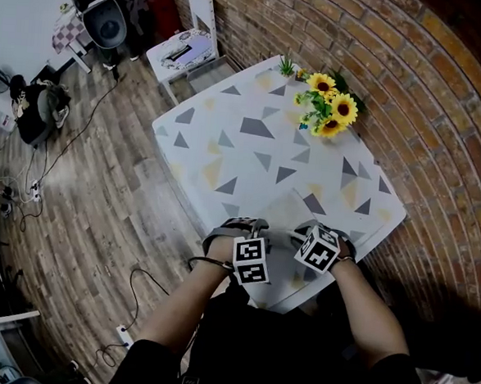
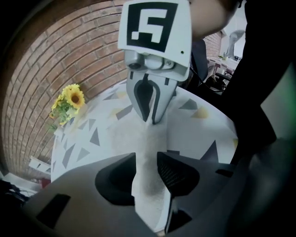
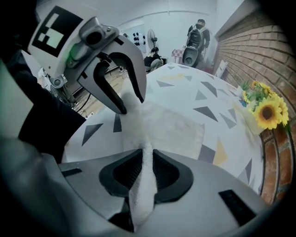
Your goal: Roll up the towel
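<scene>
We are looking down on a white table (image 1: 252,139) patterned with triangles, standing against a brick wall (image 1: 412,84). Sunflowers (image 1: 328,107) are sitting at its far edge, by the wall. A white chair (image 1: 189,48) is standing beyond it on the wood floor (image 1: 99,210), where cables (image 1: 72,138) are trailing.

Black top (image 1: 254,348), grey tools (image 2: 147,169) (image 3: 147,172), marker cubes (image 1: 252,260)

Head camera looks steeply down on the table (image 1: 227,145) from well above. Gripper cameras ride close behind their jaws; left gripper (image 3: 132,104) and right gripper (image 2: 151,119) face each other, sharing towel (image 3: 171,125) and sunflowers (image 2: 71,97).
</scene>
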`<move>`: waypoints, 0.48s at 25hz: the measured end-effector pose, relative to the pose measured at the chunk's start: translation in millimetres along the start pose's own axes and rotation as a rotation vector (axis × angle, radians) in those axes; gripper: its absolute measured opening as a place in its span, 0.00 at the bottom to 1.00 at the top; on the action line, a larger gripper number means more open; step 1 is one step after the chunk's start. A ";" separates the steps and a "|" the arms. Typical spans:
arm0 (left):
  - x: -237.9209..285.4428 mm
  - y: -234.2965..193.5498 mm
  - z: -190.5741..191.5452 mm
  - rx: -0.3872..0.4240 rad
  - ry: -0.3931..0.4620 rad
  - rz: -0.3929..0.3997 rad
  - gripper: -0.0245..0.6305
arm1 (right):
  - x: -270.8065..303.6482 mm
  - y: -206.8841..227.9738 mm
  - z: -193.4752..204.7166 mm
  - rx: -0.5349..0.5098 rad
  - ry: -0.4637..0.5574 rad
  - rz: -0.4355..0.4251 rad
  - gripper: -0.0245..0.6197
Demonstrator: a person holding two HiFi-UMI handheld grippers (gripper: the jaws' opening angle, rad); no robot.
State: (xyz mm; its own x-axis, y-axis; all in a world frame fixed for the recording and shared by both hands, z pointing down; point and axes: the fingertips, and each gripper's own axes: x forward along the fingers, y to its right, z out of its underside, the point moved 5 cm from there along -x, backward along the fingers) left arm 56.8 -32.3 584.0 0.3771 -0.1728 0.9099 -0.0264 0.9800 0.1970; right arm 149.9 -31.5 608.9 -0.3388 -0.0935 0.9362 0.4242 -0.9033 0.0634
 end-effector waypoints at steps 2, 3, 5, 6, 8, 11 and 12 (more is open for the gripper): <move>-1.9 5.5 -5.1 0.030 0.006 0.010 0.28 | 1.6 4.0 -0.6 0.007 0.001 0.012 0.17; -1.6 8.5 -6.9 0.042 0.006 0.018 0.28 | 1.8 6.4 -1.2 0.010 0.002 0.023 0.17; 2.4 13.9 -8.8 0.061 0.000 0.034 0.28 | 0.7 11.9 -3.0 0.013 0.009 0.053 0.17; 6.0 15.9 -9.1 0.068 -0.006 0.037 0.28 | -0.5 14.8 -3.9 0.015 0.014 0.072 0.17; 13.9 16.5 -8.3 0.075 -0.019 0.027 0.28 | -4.8 19.4 -6.0 0.014 0.029 0.116 0.19; 22.5 8.3 -4.9 0.049 -0.031 -0.018 0.28 | -16.2 19.4 -10.3 -0.006 0.078 0.158 0.19; 23.9 5.0 -4.0 0.036 -0.031 -0.030 0.28 | -20.1 16.4 -11.6 -0.016 0.097 0.154 0.19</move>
State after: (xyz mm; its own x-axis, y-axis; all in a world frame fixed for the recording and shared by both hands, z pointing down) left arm 69.4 -31.1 605.3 0.3495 -0.2051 0.9142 -0.0489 0.9704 0.2364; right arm 153.9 -49.3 587.1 -0.3506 -0.2706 0.8966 0.4643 -0.8816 -0.0845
